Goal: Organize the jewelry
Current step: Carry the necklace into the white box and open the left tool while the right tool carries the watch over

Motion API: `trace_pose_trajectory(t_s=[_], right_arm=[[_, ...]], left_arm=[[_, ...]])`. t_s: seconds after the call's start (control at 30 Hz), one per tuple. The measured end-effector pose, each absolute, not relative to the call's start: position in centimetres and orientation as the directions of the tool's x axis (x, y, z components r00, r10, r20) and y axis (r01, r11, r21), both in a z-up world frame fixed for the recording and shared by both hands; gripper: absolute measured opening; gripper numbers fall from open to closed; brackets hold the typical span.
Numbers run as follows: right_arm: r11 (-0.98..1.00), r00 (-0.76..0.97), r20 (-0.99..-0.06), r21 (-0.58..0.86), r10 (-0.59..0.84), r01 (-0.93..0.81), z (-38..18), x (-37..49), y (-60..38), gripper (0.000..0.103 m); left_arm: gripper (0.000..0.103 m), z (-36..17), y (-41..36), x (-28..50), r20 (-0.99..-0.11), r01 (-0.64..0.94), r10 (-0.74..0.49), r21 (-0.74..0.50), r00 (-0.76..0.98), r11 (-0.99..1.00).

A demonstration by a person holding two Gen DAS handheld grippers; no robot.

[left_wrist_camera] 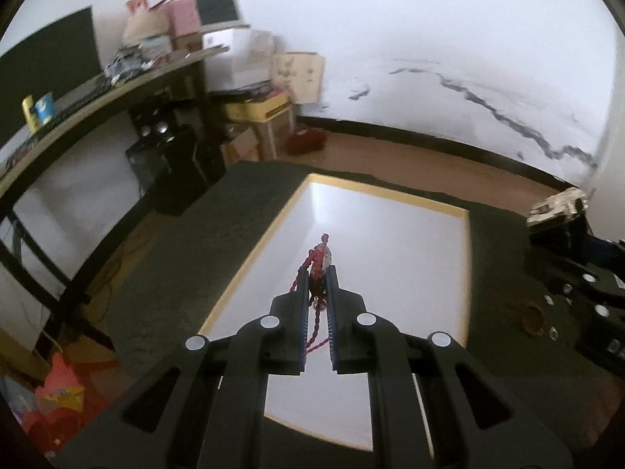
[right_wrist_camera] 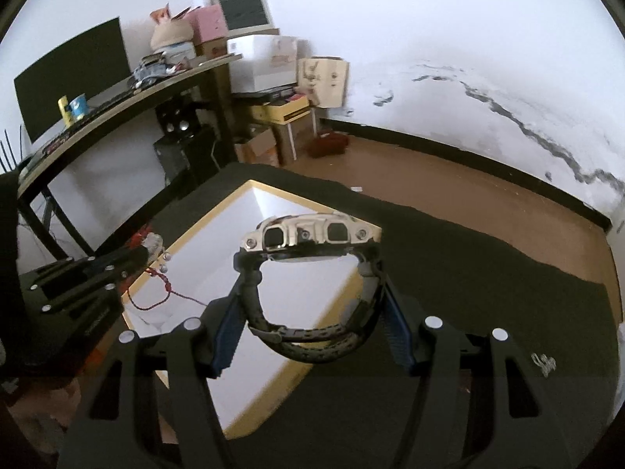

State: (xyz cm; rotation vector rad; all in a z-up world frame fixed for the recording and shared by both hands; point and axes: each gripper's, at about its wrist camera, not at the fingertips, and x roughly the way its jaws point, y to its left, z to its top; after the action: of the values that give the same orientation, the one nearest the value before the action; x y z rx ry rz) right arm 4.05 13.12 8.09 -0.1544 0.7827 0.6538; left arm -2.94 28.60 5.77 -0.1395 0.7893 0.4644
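My left gripper [left_wrist_camera: 315, 273] is shut on a red cord bracelet [left_wrist_camera: 321, 258] with a beaded charm, and its loose cord trails back between the fingers. It hangs above a white tray with a gold rim [left_wrist_camera: 390, 191] on a dark cloth. My right gripper [right_wrist_camera: 308, 258] is shut on a wristwatch [right_wrist_camera: 312, 232] with a silver case and dark strap, gripped across its band over the tray's right side [right_wrist_camera: 218, 242]. From the right wrist, the left gripper [right_wrist_camera: 150, 250] sits at the left with the red cord [right_wrist_camera: 164, 297] dangling onto the tray. The left wrist view shows the right gripper [left_wrist_camera: 566, 222] at the right edge.
The dark cloth [right_wrist_camera: 468, 273] covers the work surface. Small jewellery pieces [right_wrist_camera: 543, 363] lie on it at the right, and a brownish ring [left_wrist_camera: 531, 318] is seen from the left. A desk with a monitor [left_wrist_camera: 50, 58], stacked boxes [right_wrist_camera: 269, 62] and bare floor lie beyond.
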Motion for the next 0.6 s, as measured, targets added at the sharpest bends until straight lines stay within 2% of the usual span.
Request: trace_pose_trajectory(t_s=[0.33, 0.6], right_arm=[[0.784, 0.498, -0.729, 0.084, 0.469, -0.615, 4.6, 5.4, 16.3, 0.062], [0.799, 0.505, -0.734, 0.084, 0.454, -0.596, 3.8, 5.7, 16.1, 0.062]], left_arm=[[0.008, -2.9, 31.1, 0.0, -0.796, -0.488, 0.314, 0.027, 0.517, 0.872], [0.008, -5.2, 32.0, 0.8, -0.834, -0.458, 0.265, 0.016, 0.485, 0.889]])
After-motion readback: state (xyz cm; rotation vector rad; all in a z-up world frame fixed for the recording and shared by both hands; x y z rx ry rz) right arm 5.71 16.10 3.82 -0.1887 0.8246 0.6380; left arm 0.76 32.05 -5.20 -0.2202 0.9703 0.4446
